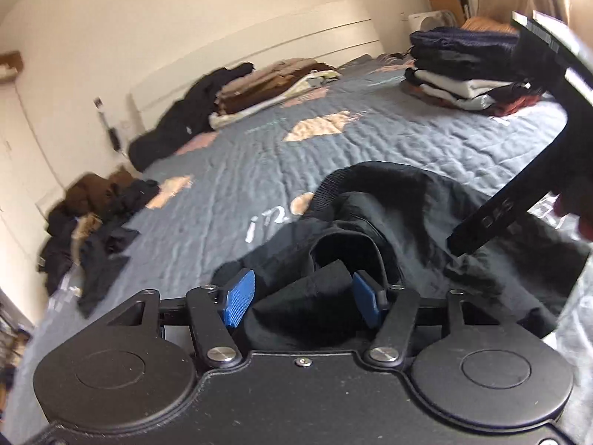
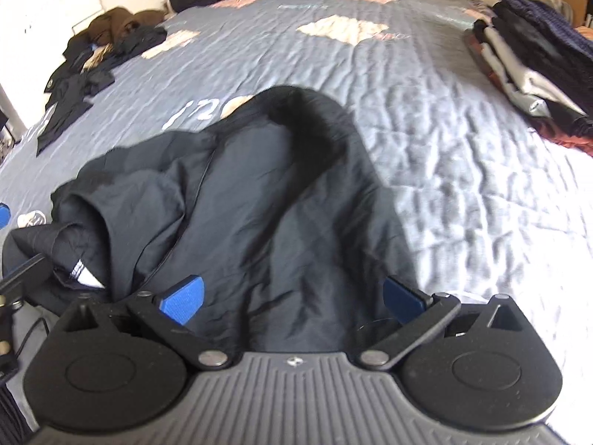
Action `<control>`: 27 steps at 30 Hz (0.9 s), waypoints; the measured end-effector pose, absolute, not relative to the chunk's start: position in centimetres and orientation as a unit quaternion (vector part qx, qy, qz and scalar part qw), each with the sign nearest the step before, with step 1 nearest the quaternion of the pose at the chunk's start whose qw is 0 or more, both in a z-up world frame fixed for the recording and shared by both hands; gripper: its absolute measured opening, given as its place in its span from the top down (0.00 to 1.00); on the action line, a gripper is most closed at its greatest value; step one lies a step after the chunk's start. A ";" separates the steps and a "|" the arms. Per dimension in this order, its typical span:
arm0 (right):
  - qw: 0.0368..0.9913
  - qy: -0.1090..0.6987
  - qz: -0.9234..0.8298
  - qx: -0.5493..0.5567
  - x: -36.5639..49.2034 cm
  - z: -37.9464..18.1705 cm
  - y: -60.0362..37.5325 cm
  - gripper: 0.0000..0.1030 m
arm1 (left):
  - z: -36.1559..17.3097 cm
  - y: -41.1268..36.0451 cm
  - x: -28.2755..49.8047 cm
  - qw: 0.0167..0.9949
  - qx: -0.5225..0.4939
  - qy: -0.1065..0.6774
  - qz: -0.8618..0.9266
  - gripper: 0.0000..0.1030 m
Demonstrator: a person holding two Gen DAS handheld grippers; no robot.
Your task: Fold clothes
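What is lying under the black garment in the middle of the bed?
Under the black garment lies the grey quilted bedspread. White lettering and a pale patch show at its far edge, partly covered. Anything else beneath is hidden.

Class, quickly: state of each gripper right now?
Left gripper: open, black garment between its pads, not pinched.
Right gripper: open wide over the garment, holding nothing.
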State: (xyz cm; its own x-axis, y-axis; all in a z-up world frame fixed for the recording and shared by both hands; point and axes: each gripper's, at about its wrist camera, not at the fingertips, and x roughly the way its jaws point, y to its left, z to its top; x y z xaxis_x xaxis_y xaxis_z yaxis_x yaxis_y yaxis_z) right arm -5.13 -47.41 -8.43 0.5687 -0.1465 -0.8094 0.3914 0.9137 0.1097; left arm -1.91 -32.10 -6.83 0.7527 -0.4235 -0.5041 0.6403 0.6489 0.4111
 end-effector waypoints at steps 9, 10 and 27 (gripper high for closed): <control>0.886 0.405 -0.152 0.166 -7.2 -6.8 -49.2 0.00 | -9.3 -35.3 -2.5 0.875 0.355 0.203 -0.261 0.79; 0.886 0.404 -0.153 0.168 -7.3 -6.8 -49.4 0.00 | -9.7 -35.3 -2.6 0.875 0.360 0.201 -0.255 0.95; 0.896 0.398 -0.124 0.157 -7.3 -5.9 -47.3 0.00 | -4.8 -21.0 0.4 0.893 0.239 0.271 -0.269 0.96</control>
State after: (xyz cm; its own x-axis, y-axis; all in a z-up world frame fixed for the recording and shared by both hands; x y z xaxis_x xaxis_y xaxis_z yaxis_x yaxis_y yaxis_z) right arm -7.25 -47.27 -5.87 0.6532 -0.0964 -0.7510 0.3460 0.9202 0.1829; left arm 0.38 -20.99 -4.76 0.7084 -0.3513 -0.6122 0.6104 0.7403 0.2816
